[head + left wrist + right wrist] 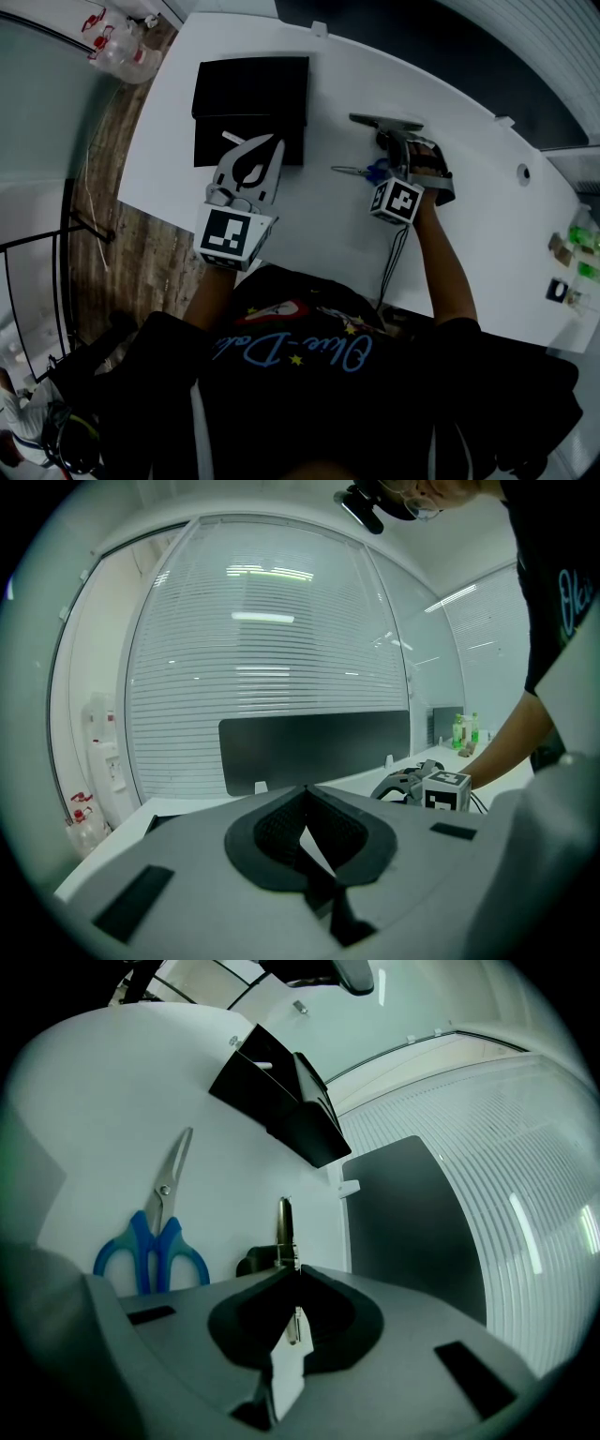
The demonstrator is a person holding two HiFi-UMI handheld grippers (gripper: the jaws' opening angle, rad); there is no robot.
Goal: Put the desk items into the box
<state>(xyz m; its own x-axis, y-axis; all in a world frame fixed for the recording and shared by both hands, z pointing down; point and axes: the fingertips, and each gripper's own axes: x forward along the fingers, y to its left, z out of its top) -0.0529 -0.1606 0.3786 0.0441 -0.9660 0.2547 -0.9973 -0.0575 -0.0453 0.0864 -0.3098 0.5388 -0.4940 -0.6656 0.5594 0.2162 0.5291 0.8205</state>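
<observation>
Desk item - thin metal piece (284,1227) beside scissors (150,1241) - clamped in your right gripper (295,1271). Left gripper (305,794) pinched together, empty. Black box (250,108) far left; next, you lift and carry across.

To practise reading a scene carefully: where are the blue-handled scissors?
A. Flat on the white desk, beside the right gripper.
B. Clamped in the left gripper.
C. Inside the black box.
A: in the right gripper view the scissors lie on the white desk beside the right gripper, which is shut on a thin metal item.
</observation>
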